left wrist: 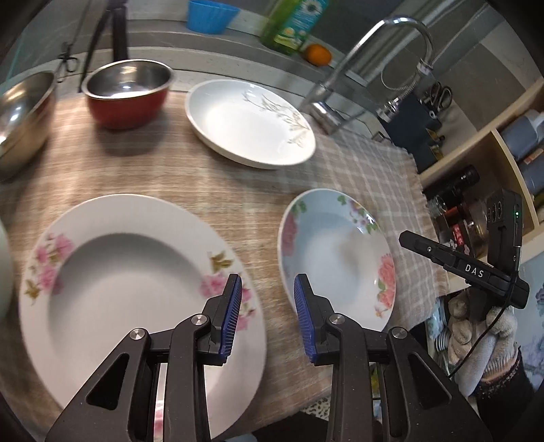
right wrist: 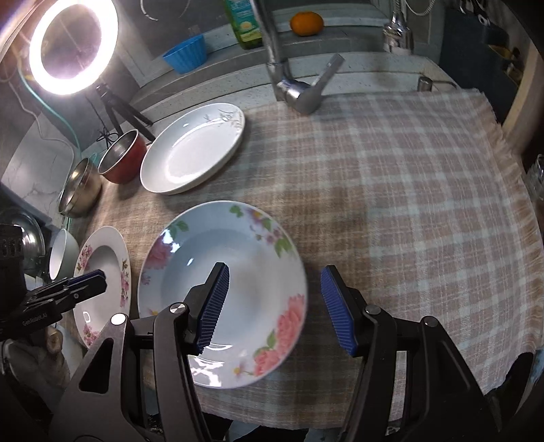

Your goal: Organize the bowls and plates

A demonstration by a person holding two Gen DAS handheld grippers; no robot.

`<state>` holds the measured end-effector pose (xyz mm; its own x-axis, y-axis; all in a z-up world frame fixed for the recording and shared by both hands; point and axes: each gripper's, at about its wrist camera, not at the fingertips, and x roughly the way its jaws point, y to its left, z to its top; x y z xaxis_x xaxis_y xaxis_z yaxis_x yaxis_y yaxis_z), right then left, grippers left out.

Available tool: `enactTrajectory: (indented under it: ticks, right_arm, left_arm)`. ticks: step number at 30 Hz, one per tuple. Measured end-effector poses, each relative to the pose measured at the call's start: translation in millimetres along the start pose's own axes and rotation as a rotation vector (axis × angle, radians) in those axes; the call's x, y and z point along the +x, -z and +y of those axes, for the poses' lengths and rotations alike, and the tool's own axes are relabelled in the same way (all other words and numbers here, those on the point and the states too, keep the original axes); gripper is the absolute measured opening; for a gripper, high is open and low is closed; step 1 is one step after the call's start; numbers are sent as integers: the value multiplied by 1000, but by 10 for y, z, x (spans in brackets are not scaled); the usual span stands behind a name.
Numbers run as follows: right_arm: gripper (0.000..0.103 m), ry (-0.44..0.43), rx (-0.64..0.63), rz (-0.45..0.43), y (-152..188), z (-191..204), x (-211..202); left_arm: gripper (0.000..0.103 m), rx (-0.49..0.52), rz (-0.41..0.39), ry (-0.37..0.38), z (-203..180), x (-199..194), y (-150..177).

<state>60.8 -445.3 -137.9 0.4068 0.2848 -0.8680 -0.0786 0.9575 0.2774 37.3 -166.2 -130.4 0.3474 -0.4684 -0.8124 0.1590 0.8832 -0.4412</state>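
Three deep plates lie on the checked cloth: a pink-flowered one [left wrist: 136, 292] [right wrist: 102, 272] near left, a pale blue rose one [left wrist: 336, 258] [right wrist: 224, 292] near right, a plain white one [left wrist: 251, 122] [right wrist: 193, 146] farther back. A red-sided steel bowl [left wrist: 129, 91] [right wrist: 122, 156] and a plain steel bowl [left wrist: 20, 119] [right wrist: 80, 188] stand at the back left. My left gripper [left wrist: 268, 292] is open and empty above the gap between the two flowered plates. My right gripper [right wrist: 275, 275] is open and empty over the blue plate's right rim. The right gripper also shows in the left wrist view [left wrist: 404, 236].
A tap [right wrist: 292, 85] rises behind the cloth [right wrist: 391, 170]. A blue tub [right wrist: 187, 54], a green bottle [left wrist: 292, 23] and an orange [right wrist: 306, 22] sit on the back ledge. A ring light [right wrist: 71, 44] on a tripod stands far left. A white bowl [right wrist: 63, 255] sits at the left edge. Shelves [left wrist: 482, 163] are on the right.
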Motion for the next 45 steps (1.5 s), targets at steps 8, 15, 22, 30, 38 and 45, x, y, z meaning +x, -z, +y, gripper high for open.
enactTrajectory:
  ticks: [8,15,22,30,38,45]
  right_arm:
    - [43,-64,84,56,67,-293,131]
    - [33,-129,132,96,97,-392,249]
    - [23,-167,158,125,83,-440,374]
    - [11,-220,182,155,90,-458,456]
    - [12,-200,168,151,95,-420,428]
    - [12,-194,165,148,101,-378,393]
  left_arm:
    - [27,15,58,25,-97,270,-75]
    - [18,-1,98,33,-96,377,-97]
    - [16,-18,119,41,-79,447,-114]
    - [14,-24,127,37,-99,490,-125]
    - [13,-22,122,32,-100,488,-119]
    - [13,-23,117,28,-89,461,-98]
